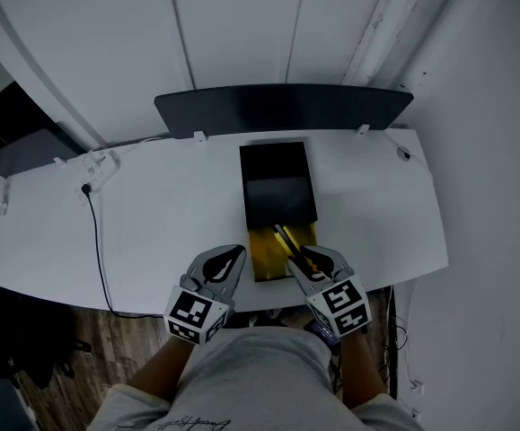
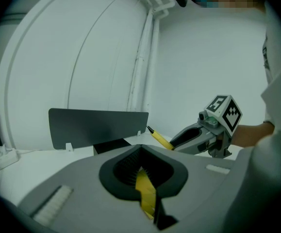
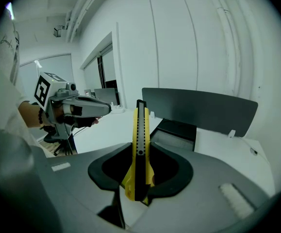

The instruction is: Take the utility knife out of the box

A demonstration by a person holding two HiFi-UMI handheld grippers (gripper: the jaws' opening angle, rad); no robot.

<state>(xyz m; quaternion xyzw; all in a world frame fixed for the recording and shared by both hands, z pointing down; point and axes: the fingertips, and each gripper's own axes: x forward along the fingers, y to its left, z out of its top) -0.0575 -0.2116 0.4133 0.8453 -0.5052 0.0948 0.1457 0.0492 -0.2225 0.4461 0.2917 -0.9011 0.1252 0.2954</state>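
The right gripper (image 3: 139,181) pinches the utility knife (image 3: 140,135) by its tail, tip upward, over the yellow tray (image 1: 264,259) drawn from the black box (image 1: 277,173); the left gripper (image 2: 141,176) is closed on a thin yellow strip (image 2: 145,195) — beside that tray, above the white table (image 1: 152,214).

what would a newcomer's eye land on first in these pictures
The yellow and black knife, clamped in the right gripper and pointing out along its jaws, stands out most. It hangs over the gold-lined near end of a long black box in the middle of the white desk, with a dark panel standing behind.
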